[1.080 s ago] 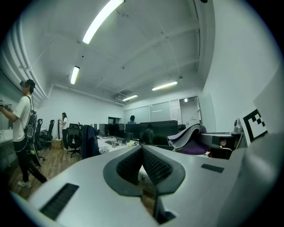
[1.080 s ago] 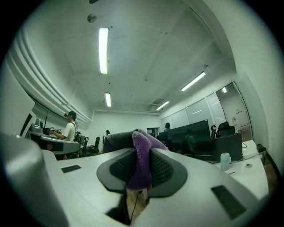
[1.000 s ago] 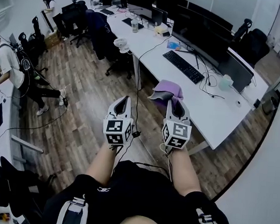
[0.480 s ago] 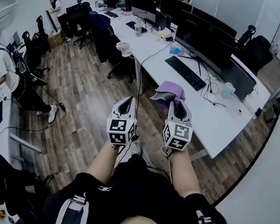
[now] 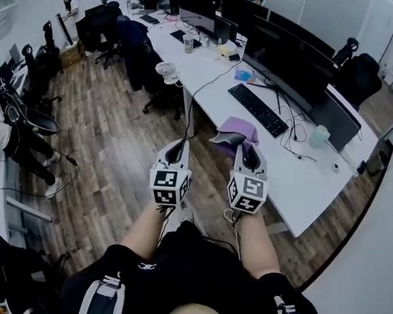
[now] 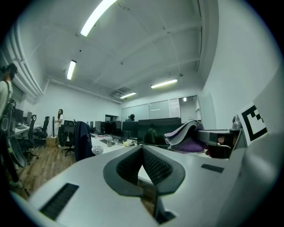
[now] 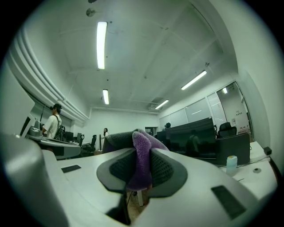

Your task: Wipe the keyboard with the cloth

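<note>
Purple cloth [image 5: 238, 129] is clamped between the jaws of the right tool [image 5: 244, 149] and is held in the air just short of the keyboard [image 5: 257, 109], which lies on the white table [image 5: 304, 176]. The left tool [image 5: 177, 146] is closed on nothing, farther from the keyboard. The cloth is best lowered flat onto the keyboard and drawn lightly along the key rows.
</note>
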